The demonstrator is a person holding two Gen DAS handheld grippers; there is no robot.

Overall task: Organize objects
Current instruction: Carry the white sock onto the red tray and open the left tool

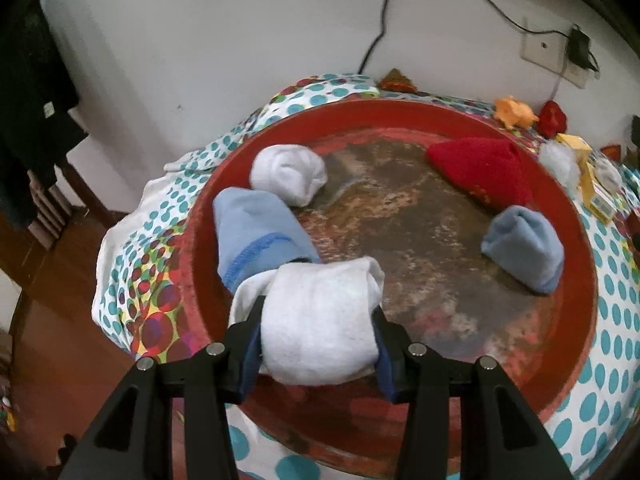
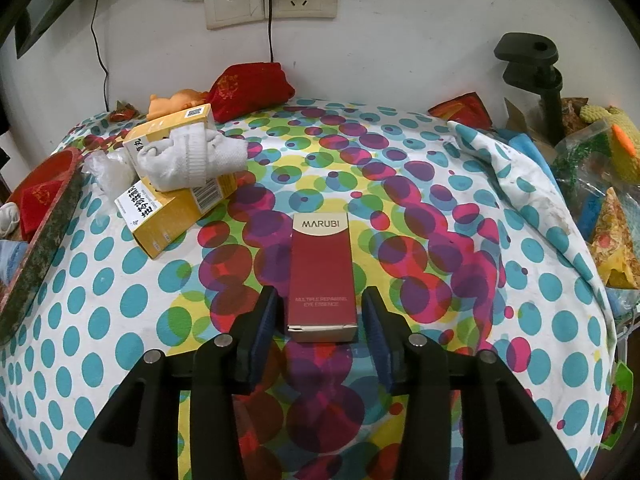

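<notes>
Red tray (image 1: 576,240), left fingers (image 1: 248,344) clamping white sock (image 1: 320,320), right fingers (image 2: 264,320) parted astride box (image 2: 323,276)

The white sock roll (image 1: 320,320) is soft, fuzzy terry cloth, matt. The round tray (image 1: 576,248) has a glossy red rim, and its floor is worn, mottled and rough-looking. At the tray's 2 o'clock lies a coarse red knit sock (image 1: 480,172). The dotted cloth (image 2: 400,208) is smooth printed cotton-like fabric. The Marubi box (image 2: 322,272) is satin maroon cardboard. The yellow boxes (image 2: 176,216) are smooth printed card.
</notes>
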